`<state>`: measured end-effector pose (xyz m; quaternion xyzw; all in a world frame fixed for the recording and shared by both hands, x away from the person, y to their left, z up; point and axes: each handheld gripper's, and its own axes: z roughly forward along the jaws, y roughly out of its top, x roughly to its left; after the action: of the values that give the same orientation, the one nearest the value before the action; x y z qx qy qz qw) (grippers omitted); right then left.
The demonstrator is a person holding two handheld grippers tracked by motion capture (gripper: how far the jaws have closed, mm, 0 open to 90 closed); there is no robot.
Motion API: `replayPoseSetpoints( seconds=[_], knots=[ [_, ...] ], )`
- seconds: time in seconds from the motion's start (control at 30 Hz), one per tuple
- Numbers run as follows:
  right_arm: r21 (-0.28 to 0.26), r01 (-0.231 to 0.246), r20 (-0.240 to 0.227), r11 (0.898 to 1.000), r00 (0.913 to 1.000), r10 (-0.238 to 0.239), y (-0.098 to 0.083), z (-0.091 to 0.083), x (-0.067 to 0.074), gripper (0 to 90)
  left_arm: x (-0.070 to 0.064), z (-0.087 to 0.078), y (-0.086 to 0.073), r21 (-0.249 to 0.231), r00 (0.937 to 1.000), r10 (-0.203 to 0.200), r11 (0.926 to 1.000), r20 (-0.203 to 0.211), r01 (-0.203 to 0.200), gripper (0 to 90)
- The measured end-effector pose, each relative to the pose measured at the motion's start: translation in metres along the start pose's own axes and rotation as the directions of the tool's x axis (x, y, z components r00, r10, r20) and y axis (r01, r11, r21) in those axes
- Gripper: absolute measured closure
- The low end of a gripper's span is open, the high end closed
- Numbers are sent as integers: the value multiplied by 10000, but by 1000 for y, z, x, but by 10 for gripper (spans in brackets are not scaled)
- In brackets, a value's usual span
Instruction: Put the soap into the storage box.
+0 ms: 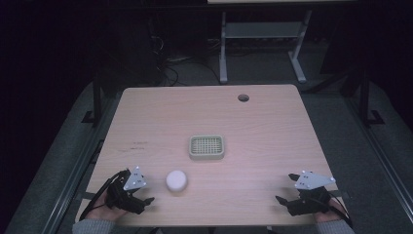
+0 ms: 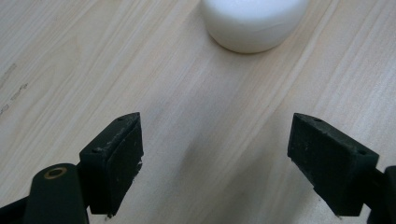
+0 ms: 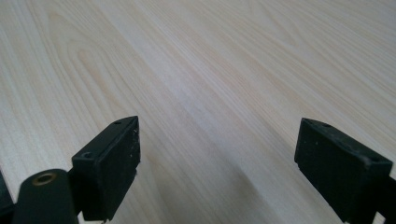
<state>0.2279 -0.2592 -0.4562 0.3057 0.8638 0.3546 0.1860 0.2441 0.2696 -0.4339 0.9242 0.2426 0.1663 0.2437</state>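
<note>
No readable text, label, brand, number or sign anywhere. Nothing printed on the round white smooth puck-shaped object [image 1: 176, 180], on the pale green square plastic basket with a grid bottom [image 1: 206, 147], or on the grey three-cornered plates. Only faint dark scuff marks [image 1: 134, 145] on the light wood-grain tabletop [image 1: 263, 122], too small and blurred to make out as writing.
</note>
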Motion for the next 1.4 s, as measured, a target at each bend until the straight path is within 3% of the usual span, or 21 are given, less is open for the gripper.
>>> replayPoseSetpoints(
  seconds=[0.17,0.2,0.43,1.03,1.13,1.2,1.4],
  knots=[
    [25,-105,83,9999,9999,105,-1,-1,-3,138,-1,0,1,39,9998,177,9998,-24,-177,176],
    [25,-107,91,9999,9999,107,-1,-1,-3,138,-3,0,1,-41,10000,34,10000,52,-33,176],
    [4,-107,113,9999,9999,107,-2,-2,-4,138,-4,3,5,13,9997,112,9999,229,-112,172],
    [9,-207,273,9998,9994,206,-3,-4,-6,138,-7,4,26,236,9970,703,9972,318,-710,171],
    [28,-201,222,9998,9996,200,-2,-3,-5,138,-8,7,32,341,9946,937,9949,450,-952,171],
    [59,-136,152,9999,9998,135,-2,-2,-4,138,-8,11,34,434,9921,1007,9936,752,-1042,171],
    [58,-6,98,10000,10000,6,-1,-2,-2,138,-9,20,44,704,9874,1277,9884,936,-1345,171]
  ],
)
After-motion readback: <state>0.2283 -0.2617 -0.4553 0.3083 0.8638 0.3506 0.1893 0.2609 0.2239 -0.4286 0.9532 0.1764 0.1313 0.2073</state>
